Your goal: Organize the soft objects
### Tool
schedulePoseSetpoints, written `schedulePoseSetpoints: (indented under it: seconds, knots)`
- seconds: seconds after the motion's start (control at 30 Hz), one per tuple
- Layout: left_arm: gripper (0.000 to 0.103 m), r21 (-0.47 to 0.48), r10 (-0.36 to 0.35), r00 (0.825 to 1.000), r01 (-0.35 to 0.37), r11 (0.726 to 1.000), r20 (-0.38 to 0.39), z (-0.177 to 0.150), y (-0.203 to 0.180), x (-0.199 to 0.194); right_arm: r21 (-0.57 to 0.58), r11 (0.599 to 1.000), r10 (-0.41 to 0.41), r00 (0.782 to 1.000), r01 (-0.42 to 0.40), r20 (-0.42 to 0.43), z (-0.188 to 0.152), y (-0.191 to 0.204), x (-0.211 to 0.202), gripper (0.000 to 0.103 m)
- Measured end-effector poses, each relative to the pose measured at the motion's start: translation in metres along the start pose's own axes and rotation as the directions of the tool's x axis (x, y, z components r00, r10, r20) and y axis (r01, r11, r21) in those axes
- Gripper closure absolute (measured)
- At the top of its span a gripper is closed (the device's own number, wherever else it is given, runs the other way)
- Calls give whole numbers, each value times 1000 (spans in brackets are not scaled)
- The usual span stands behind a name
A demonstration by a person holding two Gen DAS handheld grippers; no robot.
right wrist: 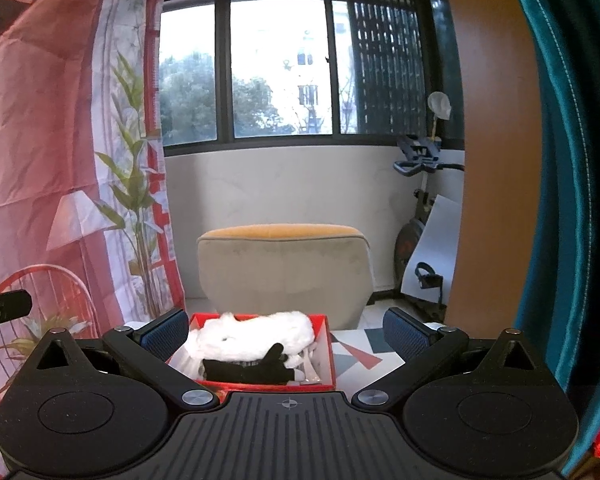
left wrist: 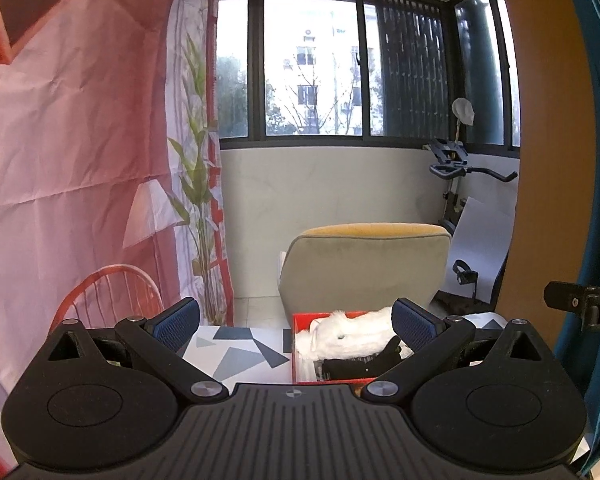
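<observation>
Both grippers are spread wide and hold nothing: the left gripper (left wrist: 296, 326) and the right gripper (right wrist: 286, 330) hang level, just short of the red box (right wrist: 327, 350) on the patterned table (left wrist: 236, 354). Inside the box a white fluffy item (right wrist: 256, 338) lies toward the far wall, and a black glove (right wrist: 252, 368) lies against its near side. The sorting looks finished or nearly so, since no loose soft things show outside the box. Any next move would call for tucking the glove's raised fingers down. No readable writing or brand shows anywhere.
</observation>
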State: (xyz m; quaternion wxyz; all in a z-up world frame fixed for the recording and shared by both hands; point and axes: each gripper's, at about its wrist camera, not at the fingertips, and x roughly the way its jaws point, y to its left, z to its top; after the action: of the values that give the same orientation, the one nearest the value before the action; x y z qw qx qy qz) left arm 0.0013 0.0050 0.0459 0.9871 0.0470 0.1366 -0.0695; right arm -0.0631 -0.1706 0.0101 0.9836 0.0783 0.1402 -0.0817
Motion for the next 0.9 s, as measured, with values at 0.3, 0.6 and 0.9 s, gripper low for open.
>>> schedulePoseSetpoints:
  seconds: [0.3,0.6,0.9]
  knots:
    - [0,15,-3,1000,3,1000,-2,-2,0,1,-6,1000,-3,1000,3,-1,-1,3,0,0]
    - [0,13,-5,1000,5,1000,-7,-2,2,4,2,1000,-7,1000,7,-9,-2,3,0,0]
    - [0,14,-6,1000,7,1000,-9,-2,1,4,3,1000,-9,1000,9,-6,-2,3,0,0]
